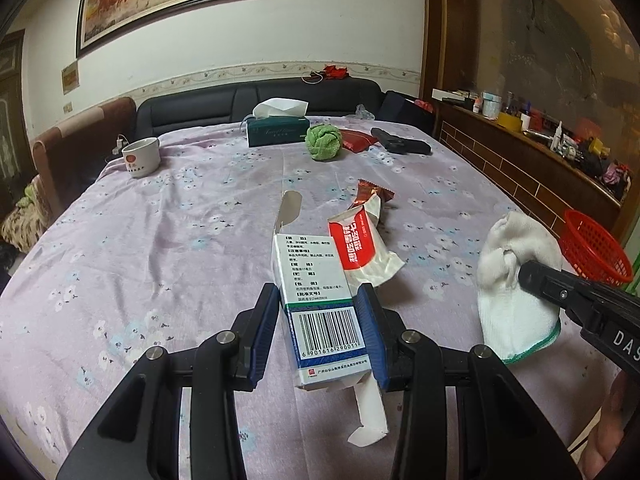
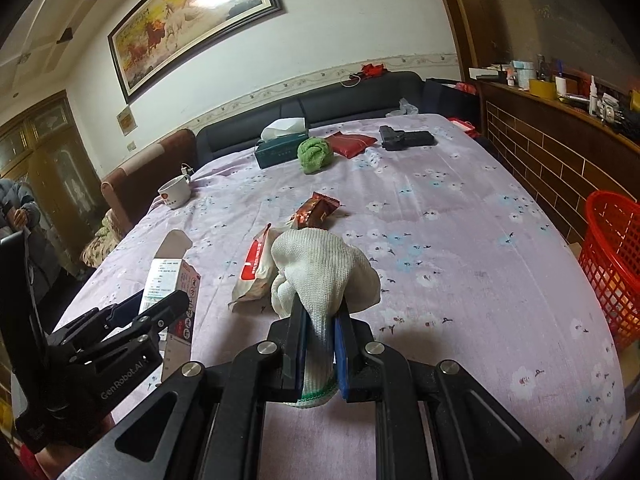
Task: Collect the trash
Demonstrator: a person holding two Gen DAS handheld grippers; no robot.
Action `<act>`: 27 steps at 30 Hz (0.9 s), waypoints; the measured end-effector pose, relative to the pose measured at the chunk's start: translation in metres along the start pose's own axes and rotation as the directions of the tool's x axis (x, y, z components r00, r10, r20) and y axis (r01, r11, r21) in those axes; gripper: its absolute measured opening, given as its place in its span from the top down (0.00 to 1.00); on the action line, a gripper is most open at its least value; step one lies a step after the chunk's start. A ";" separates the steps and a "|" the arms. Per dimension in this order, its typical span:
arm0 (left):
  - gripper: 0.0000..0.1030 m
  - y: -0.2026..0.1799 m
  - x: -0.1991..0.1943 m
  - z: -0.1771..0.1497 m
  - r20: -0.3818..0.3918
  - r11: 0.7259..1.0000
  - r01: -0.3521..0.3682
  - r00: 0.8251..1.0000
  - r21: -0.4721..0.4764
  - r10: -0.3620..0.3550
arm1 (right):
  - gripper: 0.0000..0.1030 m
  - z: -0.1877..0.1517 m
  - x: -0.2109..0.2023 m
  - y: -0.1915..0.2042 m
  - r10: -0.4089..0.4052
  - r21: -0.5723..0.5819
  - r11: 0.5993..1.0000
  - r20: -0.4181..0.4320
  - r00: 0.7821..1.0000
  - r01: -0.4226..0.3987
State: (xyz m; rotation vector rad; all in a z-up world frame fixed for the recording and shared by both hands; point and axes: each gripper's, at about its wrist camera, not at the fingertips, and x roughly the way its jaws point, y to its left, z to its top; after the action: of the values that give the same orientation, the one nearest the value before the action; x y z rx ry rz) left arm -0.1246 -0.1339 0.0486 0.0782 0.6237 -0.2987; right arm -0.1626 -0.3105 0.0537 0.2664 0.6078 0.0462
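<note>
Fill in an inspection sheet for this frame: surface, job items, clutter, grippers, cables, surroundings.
Surface: table under a lilac floral cloth.
Job's things: opened medicine box and white knit glove, both gripped; red-and-white packet and brown snack wrapper lying mid-table; red basket at the right edge.
Clutter: cup, tissue box, green cloth ball, red pouch, black pistol-shaped object.
Grippers: left gripper shut on the box; right gripper shut on the glove.
Cables: white cable on the sofa back.
Surroundings: dark sofa, horse painting, cluttered shelf.
</note>
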 end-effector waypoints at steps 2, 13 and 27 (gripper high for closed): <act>0.62 -0.002 -0.002 -0.001 0.003 1.000 -0.004 1.000 0.007 0.004 | 0.87 -0.001 -0.002 0.002 0.005 -0.005 1.000 0.002 1.000 -0.005; 0.62 -0.005 -0.006 -0.004 0.006 1.000 -0.014 1.000 0.021 0.014 | 0.87 -0.004 -0.005 0.007 0.012 -0.019 1.000 0.002 1.000 -0.012; 0.62 -0.004 -0.002 -0.005 -0.007 1.000 -0.013 1.000 0.022 0.013 | 0.87 -0.005 -0.003 0.007 0.011 -0.018 1.000 -0.005 1.000 -0.011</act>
State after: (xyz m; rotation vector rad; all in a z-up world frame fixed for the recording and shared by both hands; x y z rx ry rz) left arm -0.1303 -0.1367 0.0458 0.1045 0.6269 -0.2926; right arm -0.1680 -0.3025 0.0531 0.2527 0.6101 0.0630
